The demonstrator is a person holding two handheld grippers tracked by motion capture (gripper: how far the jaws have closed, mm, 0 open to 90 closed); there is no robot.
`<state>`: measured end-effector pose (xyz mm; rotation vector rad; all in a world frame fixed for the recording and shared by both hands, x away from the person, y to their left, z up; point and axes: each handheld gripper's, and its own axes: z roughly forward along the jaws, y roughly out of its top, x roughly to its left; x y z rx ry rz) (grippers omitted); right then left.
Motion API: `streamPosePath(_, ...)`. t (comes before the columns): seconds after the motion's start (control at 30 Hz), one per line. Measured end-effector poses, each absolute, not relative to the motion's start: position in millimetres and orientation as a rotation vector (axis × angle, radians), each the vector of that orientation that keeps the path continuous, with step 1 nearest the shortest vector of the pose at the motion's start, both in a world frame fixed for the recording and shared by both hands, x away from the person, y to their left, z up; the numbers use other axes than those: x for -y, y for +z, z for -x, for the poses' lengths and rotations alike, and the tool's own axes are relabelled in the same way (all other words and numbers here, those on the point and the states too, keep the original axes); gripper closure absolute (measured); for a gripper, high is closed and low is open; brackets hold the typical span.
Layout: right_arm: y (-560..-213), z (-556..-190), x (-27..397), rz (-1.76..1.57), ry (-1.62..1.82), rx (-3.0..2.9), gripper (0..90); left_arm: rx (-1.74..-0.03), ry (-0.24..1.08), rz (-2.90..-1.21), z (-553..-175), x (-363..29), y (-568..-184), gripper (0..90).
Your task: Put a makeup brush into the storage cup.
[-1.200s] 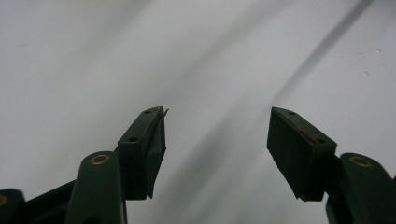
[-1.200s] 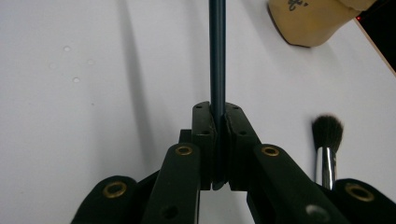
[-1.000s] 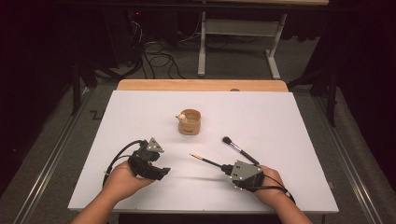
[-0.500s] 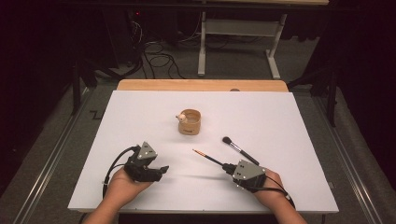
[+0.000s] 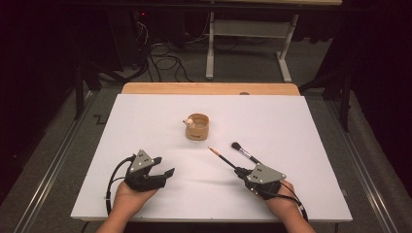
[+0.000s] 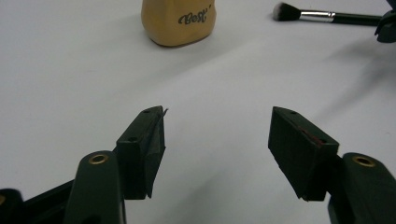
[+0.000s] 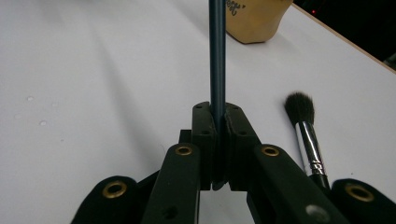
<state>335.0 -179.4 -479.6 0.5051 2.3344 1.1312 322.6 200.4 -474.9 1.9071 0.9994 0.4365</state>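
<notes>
A slender dark-handled paintbrush with an orange-tipped end (image 5: 221, 158) is held clamped between the closed jaws of the right tool (image 5: 241, 171), its shaft seen running straight out from the pads in the right gripper view (image 7: 217, 60) toward the small round tan wooden cup (image 5: 197, 127). The carrying step is judged to be in hand; next, the brush would need to be raised, tipped and lowered into the cup's open mouth, which stands a little ahead and left of the brush tip. A black fluffy-headed makeup brush with a silver ferrule (image 5: 243, 151) is left lying on the white surface (image 5: 311, 145) just beside the right tool. The left tool (image 5: 164, 167) is kept half open and empty, low over the surface near the front edge, well apart from the cup (image 6: 177, 21).
</notes>
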Motion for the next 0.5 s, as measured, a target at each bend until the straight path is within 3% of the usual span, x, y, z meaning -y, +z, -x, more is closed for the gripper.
streamPosePath(0.5, -476, -335, 187, -0.614, 1.287, -2.287, 86.0, -1.016, 0.439, -1.782, -318, -212, -481, 31.8)
